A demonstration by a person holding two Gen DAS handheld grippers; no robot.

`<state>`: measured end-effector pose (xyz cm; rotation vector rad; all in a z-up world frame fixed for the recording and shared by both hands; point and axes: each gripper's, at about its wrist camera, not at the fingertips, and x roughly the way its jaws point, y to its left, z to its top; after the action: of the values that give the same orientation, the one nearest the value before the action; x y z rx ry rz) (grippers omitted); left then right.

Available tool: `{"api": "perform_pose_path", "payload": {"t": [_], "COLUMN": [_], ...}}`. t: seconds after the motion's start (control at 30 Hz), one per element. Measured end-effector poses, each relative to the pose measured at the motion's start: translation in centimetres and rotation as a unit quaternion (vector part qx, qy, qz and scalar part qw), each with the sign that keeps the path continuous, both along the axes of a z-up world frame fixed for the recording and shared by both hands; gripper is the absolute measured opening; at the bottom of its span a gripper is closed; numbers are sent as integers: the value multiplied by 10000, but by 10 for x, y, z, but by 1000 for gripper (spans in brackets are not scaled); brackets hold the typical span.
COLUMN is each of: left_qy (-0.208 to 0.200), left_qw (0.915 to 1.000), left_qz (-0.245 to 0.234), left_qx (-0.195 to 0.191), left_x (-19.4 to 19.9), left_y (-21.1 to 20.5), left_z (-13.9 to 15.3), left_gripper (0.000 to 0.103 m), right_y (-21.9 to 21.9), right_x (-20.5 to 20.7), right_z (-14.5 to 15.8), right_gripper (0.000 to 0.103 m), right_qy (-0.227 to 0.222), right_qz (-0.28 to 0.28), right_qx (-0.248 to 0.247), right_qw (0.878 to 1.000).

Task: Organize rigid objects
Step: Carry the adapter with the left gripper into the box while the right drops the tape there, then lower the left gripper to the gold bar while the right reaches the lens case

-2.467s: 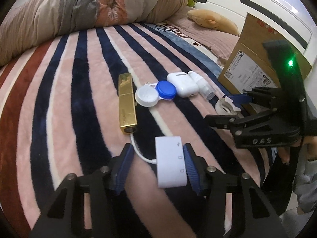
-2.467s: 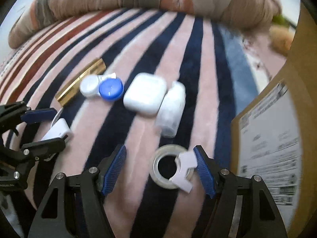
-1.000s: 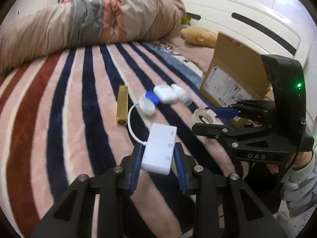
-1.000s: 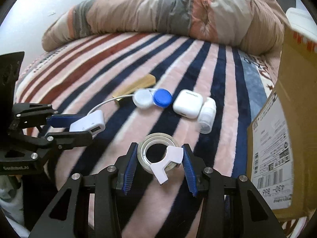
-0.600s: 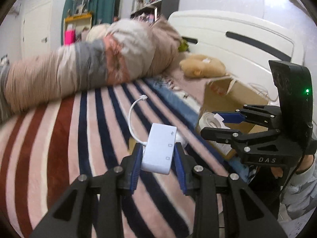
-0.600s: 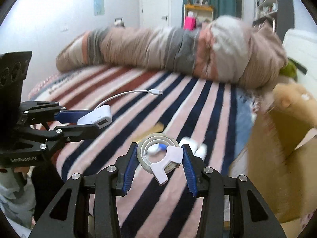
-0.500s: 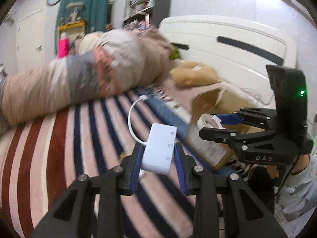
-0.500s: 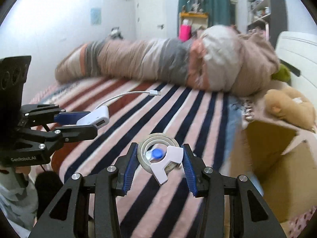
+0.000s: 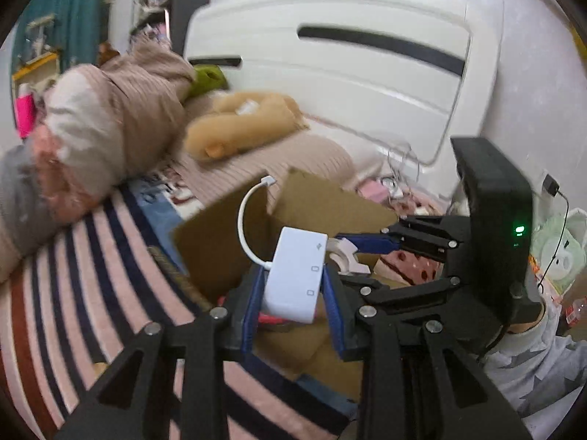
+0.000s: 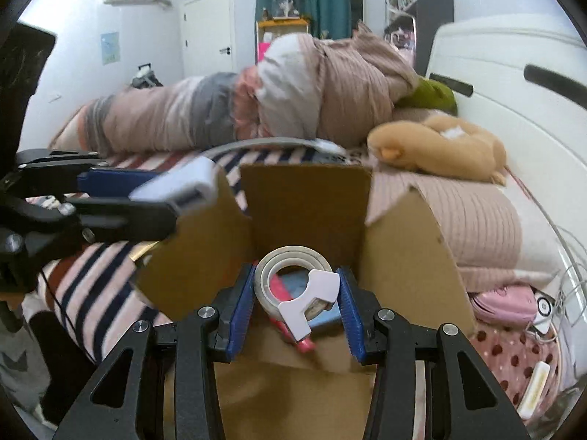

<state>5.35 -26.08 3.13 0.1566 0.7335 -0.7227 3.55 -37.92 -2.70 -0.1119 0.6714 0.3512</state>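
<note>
My left gripper [image 9: 293, 286] is shut on a white adapter [image 9: 295, 275] with a short white cable [image 9: 245, 220], held in the air over the open cardboard box [image 9: 220, 242]. It also shows at the left of the right wrist view [image 10: 176, 187]. My right gripper [image 10: 295, 293] is shut on a roll of tape [image 10: 290, 267] with a white dispenser clip [image 10: 312, 297], held over the same box [image 10: 304, 205]. In the left wrist view the right gripper [image 9: 348, 256] sits just right of the adapter. A red and a blue item [image 10: 293, 293] lie inside the box.
The box stands on a striped blanket [image 9: 73, 293] on the bed. A rolled duvet [image 10: 256, 102] and a tan plush toy [image 10: 440, 146] lie behind it. The white headboard [image 9: 348, 73] is to the right. Pink items and cables [image 10: 513, 308] lie right of the box.
Both grippers have lifted off the blanket with their objects and swung right, from above the striped bed to above the open cardboard box.
</note>
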Motion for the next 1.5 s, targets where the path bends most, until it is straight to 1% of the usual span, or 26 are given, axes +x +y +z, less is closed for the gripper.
{"api": "perform_pose_path", "payload": {"t": [0.13, 0.27, 0.33, 0.4, 0.43, 0.47, 0.5, 0.53, 0.67, 0.73, 0.77, 0.93, 1.03, 1.13, 1.27, 1.37, 1.5], "left_qy": [270, 314, 321, 326, 292, 257, 214, 217, 215, 167, 140, -49, -214, -307, -263, -137, 138], "left_qw": [9991, 9977, 9976, 9975, 9974, 9974, 9975, 9975, 9981, 9984, 9984, 9977, 9953, 9911, 9856, 9814, 9776], "left_qz": [59, 164, 161, 175, 205, 226, 259, 280, 351, 411, 445, 661, 943, 1288, 1665, 1911, 2102], "left_qx": [337, 584, 594, 603, 622, 628, 620, 604, 448, 363, 323, 156, 86, 143, 137, 108, 15], "left_x": [14, 21, 20, 19, 18, 18, 17, 17, 13, 9, 6, -8, -16, -21, -25, -24, -15], "left_y": [-17, -22, -22, -23, -22, -22, -20, -20, -7, 2, 7, 39, 66, 99, 141, 173, 206], "left_z": [-21, -31, -32, -31, -31, -29, -28, -27, -19, -13, -10, 8, 15, 16, 2, -18, -52], "left_gripper": [29, 29, 30, 33, 40, 47, 49, 50, 50, 51, 53, 56, 58, 58, 58, 58, 58], "right_y": [-14, -17, -16, -15, -14, -14, -14, -13, -11, -10, -10, -3, 11, 33, 70, 103, 142], "right_x": [10, 18, 18, 18, 18, 18, 17, 17, 12, 10, 9, 2, -7, -13, -20, -19, -14], "right_z": [-10, -17, -21, -23, -23, -22, -22, -21, -18, -17, -16, -8, 5, 16, 26, 25, 9], "right_gripper": [40, 40, 40, 41, 42, 46, 49, 55, 56, 56, 56, 56, 56, 56, 56, 56, 56], "right_qy": [134, 303, 321, 308, 312, 331, 349, 357, 321, 353, 364, 278, 149, 21, -174, -103, 102], "right_qz": [95, 94, 40, 43, 45, 57, 71, 89, 38, 31, 16, -1, 164, 432, 803, 1125, 1369], "right_qx": [-34, -140, -206, -249, -243, -213, -182, -149, -231, -203, -200, -257, -160, -1, 205, 372, 253], "right_qw": [9999, 9994, 9993, 9992, 9992, 9992, 9992, 9992, 9992, 9992, 9991, 9993, 9996, 9991, 9964, 9929, 9902]}}
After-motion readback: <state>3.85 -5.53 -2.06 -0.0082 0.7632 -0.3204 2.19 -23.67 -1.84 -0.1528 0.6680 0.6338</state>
